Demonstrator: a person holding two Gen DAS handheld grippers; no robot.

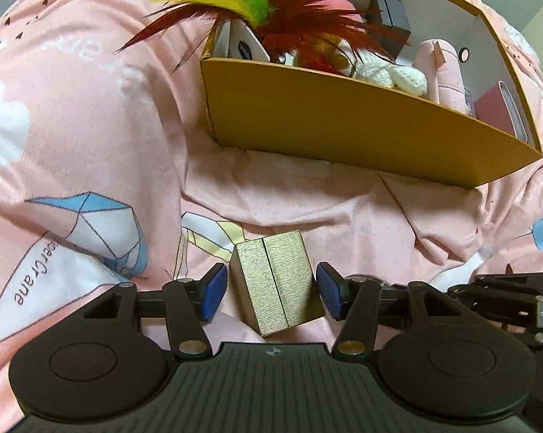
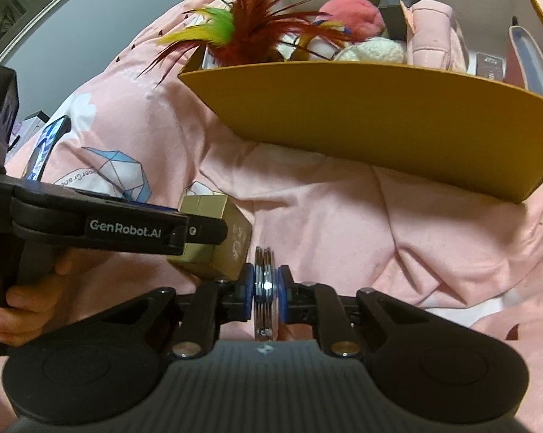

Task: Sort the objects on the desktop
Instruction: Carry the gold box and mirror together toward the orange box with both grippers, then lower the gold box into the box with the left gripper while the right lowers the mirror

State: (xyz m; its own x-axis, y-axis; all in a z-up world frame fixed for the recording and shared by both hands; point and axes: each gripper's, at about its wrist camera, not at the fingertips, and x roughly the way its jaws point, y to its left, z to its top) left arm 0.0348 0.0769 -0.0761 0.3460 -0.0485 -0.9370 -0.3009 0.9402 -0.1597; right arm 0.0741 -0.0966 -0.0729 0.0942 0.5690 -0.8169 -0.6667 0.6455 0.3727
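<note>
A small gold box (image 1: 277,281) lies on the pink bedsheet (image 1: 343,209). My left gripper (image 1: 269,294) straddles it, open, with its blue pads a little off the box's sides. The right wrist view shows the same gold box (image 2: 231,249) from the side, partly behind the left gripper's finger (image 2: 206,232). My right gripper (image 2: 265,290) is shut on a ridged silver metal disc (image 2: 264,263), held edge-on just right of the gold box. An open yellow-brown cardboard box (image 1: 343,122) stands beyond both grippers.
The cardboard box (image 2: 379,108) holds a feather toy (image 1: 271,11), a white crocheted piece (image 1: 394,74), a pink pouch (image 1: 448,75), a dark grey case (image 1: 389,18) and a red item (image 1: 495,108). A phone (image 2: 47,144) lies on the sheet at left. A hand (image 2: 15,288) grips the left handle.
</note>
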